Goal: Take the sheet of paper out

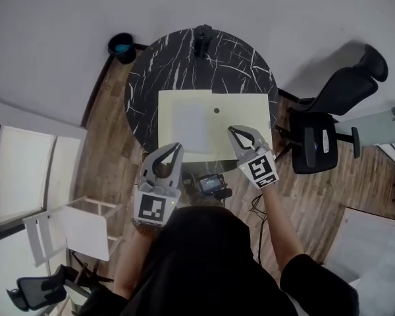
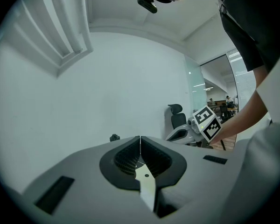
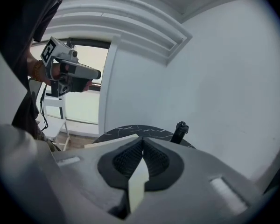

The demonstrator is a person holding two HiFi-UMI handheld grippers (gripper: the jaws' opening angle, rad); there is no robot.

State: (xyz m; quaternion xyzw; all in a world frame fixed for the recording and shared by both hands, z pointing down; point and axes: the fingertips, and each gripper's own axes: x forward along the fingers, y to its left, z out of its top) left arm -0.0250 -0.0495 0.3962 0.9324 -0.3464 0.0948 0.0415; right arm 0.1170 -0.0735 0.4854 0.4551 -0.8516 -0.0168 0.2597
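The 2 grippers, left (image 1: pixel 177 146) and right (image 1: pixel 232 130), hover clenched on nothing. The sheet of paper (image 1: pixel 191 125) lies just ahead on the yellow folder (image 1: pixel 245 114) — the grasp looks not yet begun; next, 1 gripper must open and pinch its edge.

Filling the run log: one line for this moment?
left hand-held gripper shut | right hand-held gripper shut | folder on table | sheet not yet out
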